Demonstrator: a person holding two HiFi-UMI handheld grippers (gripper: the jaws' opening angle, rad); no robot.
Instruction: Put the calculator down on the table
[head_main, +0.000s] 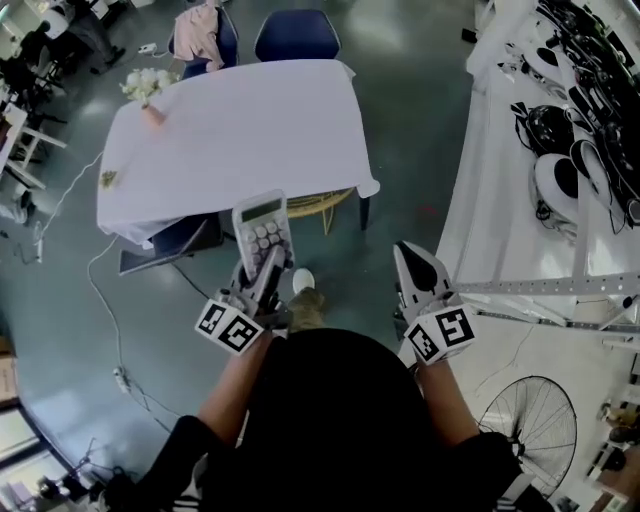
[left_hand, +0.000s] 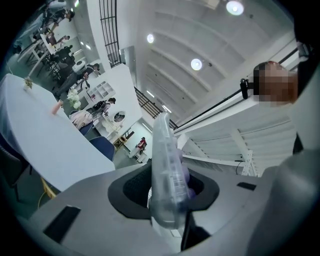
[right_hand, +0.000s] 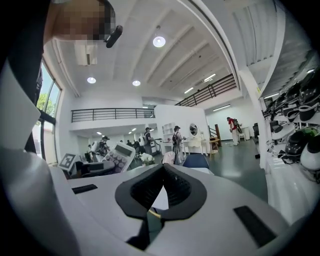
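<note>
A white calculator with pale round keys stands upright in my left gripper, which is shut on its lower end. In the left gripper view the calculator shows edge-on, clamped between the jaws of my left gripper. It hangs in the air over the floor, short of the near edge of the white-clothed table. My right gripper is level with it to the right, shut with nothing in it. In the right gripper view the pads of my right gripper meet at the tip, and the calculator shows at left.
A pale flower bunch and a small object sit on the table's left side. Blue chairs stand behind it, a wicker stool under its near edge. A white bench with helmets runs along the right; a fan is at lower right.
</note>
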